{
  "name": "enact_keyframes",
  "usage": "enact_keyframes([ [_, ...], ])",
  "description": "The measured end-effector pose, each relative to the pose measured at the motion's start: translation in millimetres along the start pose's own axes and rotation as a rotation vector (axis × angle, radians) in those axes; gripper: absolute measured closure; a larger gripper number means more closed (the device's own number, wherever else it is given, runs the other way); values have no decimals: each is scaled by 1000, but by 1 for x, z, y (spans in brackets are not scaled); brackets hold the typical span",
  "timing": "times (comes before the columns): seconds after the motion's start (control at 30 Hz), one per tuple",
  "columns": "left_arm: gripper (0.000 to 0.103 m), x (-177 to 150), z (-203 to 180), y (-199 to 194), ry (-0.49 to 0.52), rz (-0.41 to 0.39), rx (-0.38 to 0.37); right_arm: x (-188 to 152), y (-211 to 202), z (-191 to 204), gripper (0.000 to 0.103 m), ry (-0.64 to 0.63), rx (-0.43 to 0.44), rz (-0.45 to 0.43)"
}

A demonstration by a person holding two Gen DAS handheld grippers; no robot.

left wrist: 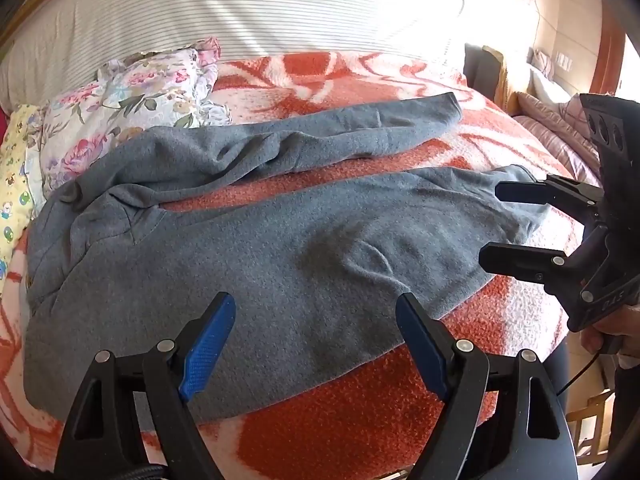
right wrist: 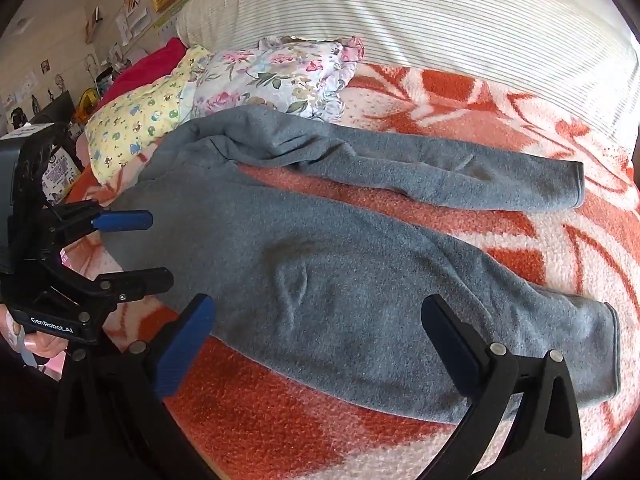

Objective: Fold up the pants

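Grey fleece pants lie spread on the orange and white blanket, waist at the left, two legs running right and apart. They also show in the right wrist view. My left gripper is open and empty above the near leg's front edge; it shows in the right wrist view by the waist. My right gripper is open and empty above the near leg; it shows in the left wrist view at the near leg's cuff.
A floral pillow and a yellow printed cloth lie behind the waist. A striped white cover lies at the back. A second bed stands at the right. The blanket's front edge is near.
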State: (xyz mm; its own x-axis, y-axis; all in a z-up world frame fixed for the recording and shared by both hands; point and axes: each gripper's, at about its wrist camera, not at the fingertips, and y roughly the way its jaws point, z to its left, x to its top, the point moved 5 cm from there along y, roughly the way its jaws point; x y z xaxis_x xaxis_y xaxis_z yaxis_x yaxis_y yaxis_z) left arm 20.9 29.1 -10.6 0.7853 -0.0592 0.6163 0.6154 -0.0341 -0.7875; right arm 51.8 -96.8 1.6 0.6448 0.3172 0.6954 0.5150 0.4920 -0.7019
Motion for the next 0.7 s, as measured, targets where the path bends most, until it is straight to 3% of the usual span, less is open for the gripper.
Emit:
enact_keyframes([
  [0.7, 20, 4, -1, 5, 6, 11, -10, 2, 4, 1, 0, -6, -5, 5],
])
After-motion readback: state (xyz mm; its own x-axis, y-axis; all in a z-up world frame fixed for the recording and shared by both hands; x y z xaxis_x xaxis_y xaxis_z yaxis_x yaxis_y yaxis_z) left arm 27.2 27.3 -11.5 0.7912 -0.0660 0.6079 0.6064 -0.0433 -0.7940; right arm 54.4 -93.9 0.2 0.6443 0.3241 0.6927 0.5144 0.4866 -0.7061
